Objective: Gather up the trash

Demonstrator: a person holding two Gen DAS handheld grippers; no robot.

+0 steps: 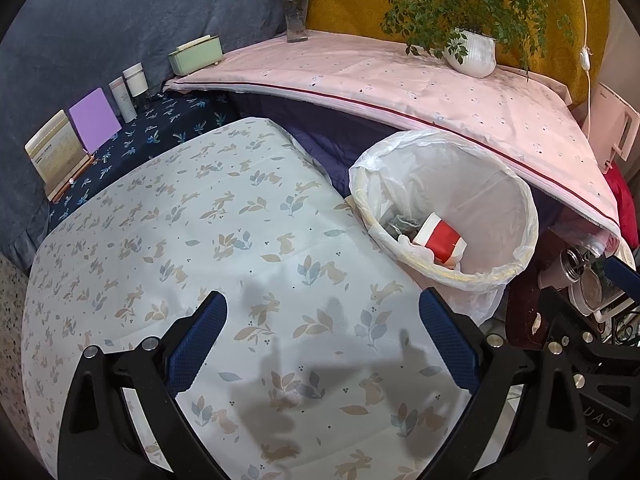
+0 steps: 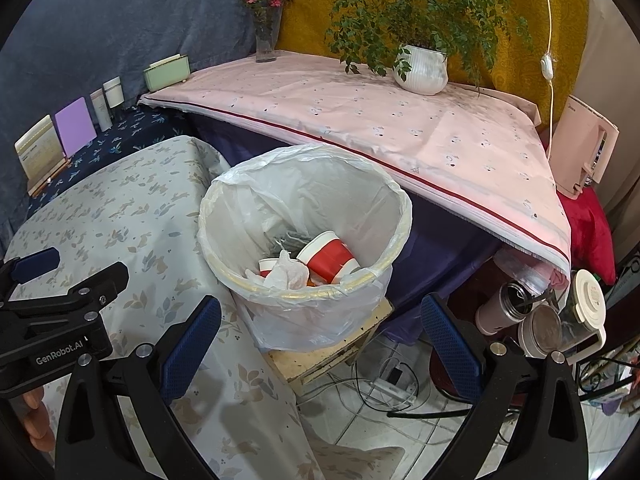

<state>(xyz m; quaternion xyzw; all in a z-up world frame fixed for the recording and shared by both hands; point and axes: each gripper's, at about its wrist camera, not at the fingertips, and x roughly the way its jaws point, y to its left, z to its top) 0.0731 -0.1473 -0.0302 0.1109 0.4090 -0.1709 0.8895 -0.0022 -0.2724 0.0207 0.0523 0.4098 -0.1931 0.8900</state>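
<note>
A round bin with a clear plastic liner (image 1: 516, 200) (image 2: 248, 184) stands between the two tables. Inside lie a red and white paper cup (image 1: 440, 240) (image 2: 332, 256), crumpled white tissue (image 2: 286, 272) and grey trash (image 1: 402, 222). My left gripper (image 1: 322, 340) is open and empty above the rabbit-print tablecloth (image 1: 200, 220), left of the bin. My right gripper (image 2: 320, 340) is open and empty, just in front of and below the bin. The left gripper also shows at the left edge of the right wrist view (image 2: 60, 288).
A pink-covered table (image 2: 400, 120) carries a potted plant (image 2: 420, 68), a flower vase (image 2: 266, 40) and a green box (image 2: 166, 72). Bottles and cards (image 1: 96, 120) line a dark shelf. The bin rests on a small stool (image 2: 328, 352). Flasks (image 2: 540, 312), cables and a power strip (image 2: 392, 388) lie on the floor.
</note>
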